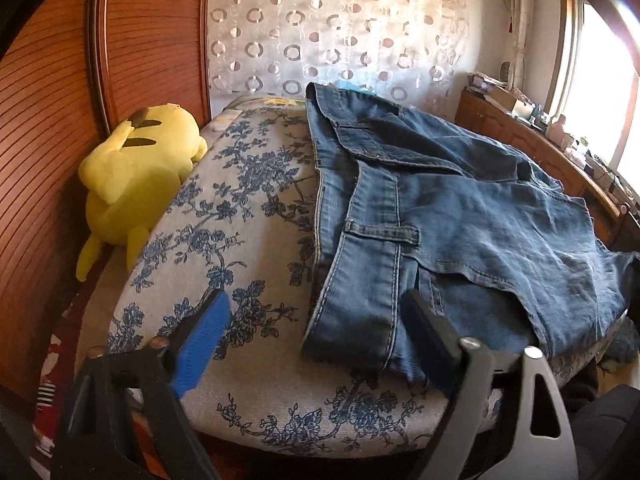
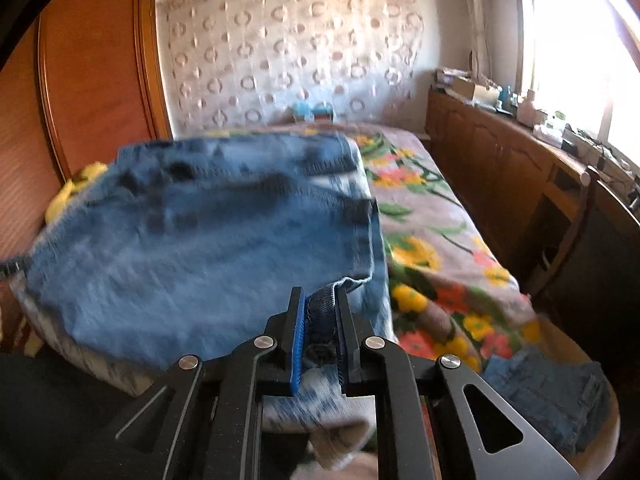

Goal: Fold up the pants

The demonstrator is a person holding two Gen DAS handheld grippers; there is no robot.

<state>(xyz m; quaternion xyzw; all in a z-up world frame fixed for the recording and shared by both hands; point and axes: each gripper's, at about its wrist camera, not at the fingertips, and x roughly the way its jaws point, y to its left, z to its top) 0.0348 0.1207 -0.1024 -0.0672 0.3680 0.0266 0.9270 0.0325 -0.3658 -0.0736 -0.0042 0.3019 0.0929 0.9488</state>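
Note:
Blue denim pants [image 1: 460, 220] lie folded over on a blue-flowered cushion [image 1: 240, 208], waistband toward the left. My left gripper [image 1: 316, 312] is open and empty, its fingers straddling the near left corner of the pants without touching them. In the right wrist view the pants [image 2: 200, 240] look blurred. My right gripper [image 2: 320, 312] is shut on a hem edge of the pants at their near right corner, holding it slightly lifted.
A yellow plush toy [image 1: 136, 176] lies left of the cushion against a wooden wardrobe [image 1: 48, 120]. A flowered bedspread [image 2: 440, 248] covers the bed to the right. A wooden cabinet [image 2: 500, 168] with clutter stands under the window. More denim [image 2: 552, 400] lies at the bed's near right.

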